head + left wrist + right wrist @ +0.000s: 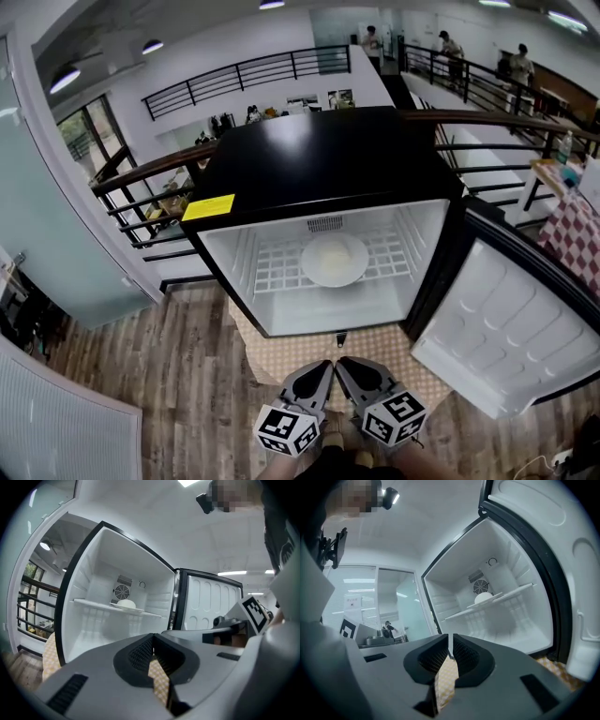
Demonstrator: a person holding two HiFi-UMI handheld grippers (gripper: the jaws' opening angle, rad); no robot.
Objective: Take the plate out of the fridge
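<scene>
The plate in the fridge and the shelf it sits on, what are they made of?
The plate looks like white ceramic, or maybe hard plastic: it is smooth and pale with a soft shine. The shelf looks like wire coated in white: it is a grid of thin bars you can see through.

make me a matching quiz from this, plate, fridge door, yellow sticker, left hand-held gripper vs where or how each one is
1. plate
2. fridge door
3. yellow sticker
4. left hand-held gripper

a. swung open at the right
b. on the white grid shelf
c. jaws together, nothing held
d. at the front left corner of the black fridge top

Pairs: 1-b, 2-a, 3-d, 4-c
</scene>
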